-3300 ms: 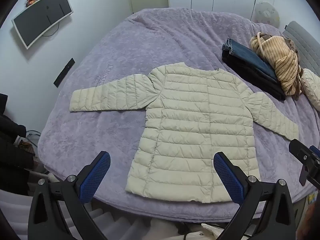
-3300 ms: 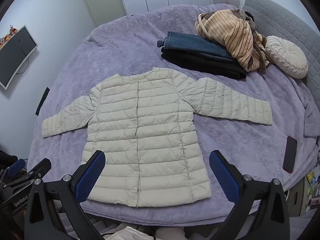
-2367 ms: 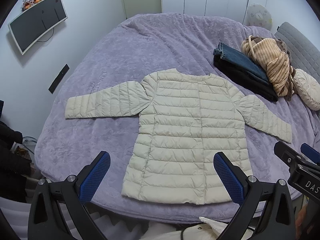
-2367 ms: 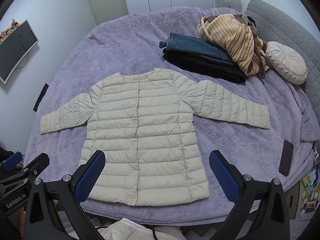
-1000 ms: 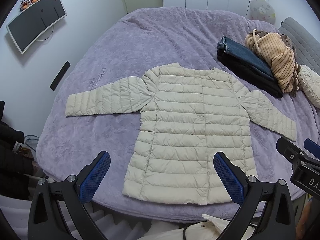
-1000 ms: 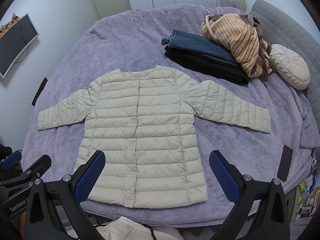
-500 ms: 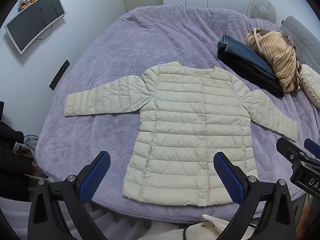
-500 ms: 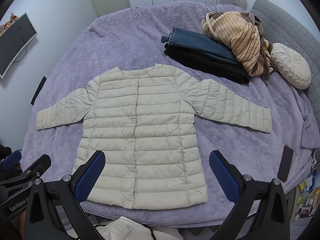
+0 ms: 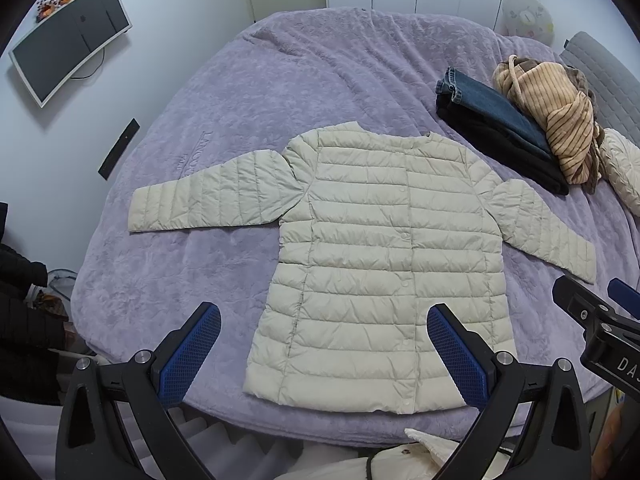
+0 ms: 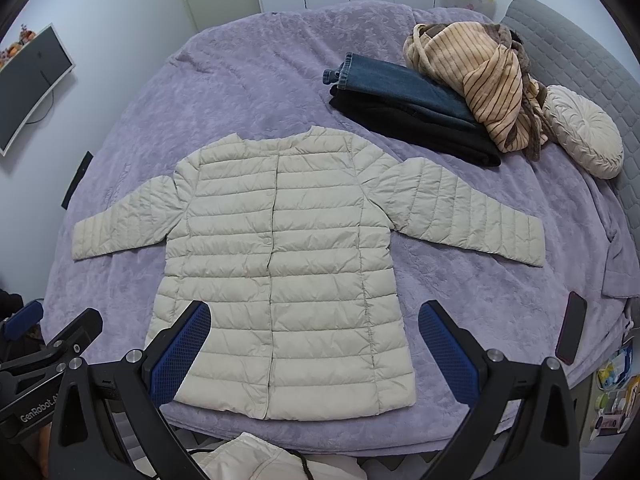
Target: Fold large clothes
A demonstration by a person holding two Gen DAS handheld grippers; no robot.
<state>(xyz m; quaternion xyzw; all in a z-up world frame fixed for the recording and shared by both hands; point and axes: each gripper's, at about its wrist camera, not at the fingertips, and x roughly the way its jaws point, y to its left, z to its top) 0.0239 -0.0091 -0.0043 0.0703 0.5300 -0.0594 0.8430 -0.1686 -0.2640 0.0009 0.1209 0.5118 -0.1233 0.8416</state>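
The left black two-finger tool (image 9: 323, 350) with blue textured pads (image 9: 188, 348) hangs with its fingers spread wide and nothing between them. The right black tool (image 10: 314, 350), blue-padded too, is likewise spread wide and empty. The two sit side by side, apart.

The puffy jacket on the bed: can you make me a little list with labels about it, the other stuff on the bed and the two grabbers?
jacket: cream quilted jacket, spread flat on its back, front snapped shut
sleeves: both stretched out to the sides
bed: purple blanket under everything
other clothes: folded jeans on a folded black garment, striped top heaped beside them
cushion: round cream cushion
phone: dark phone near the bed's edge
left gripper: open, holding nothing
right gripper: open, holding nothing
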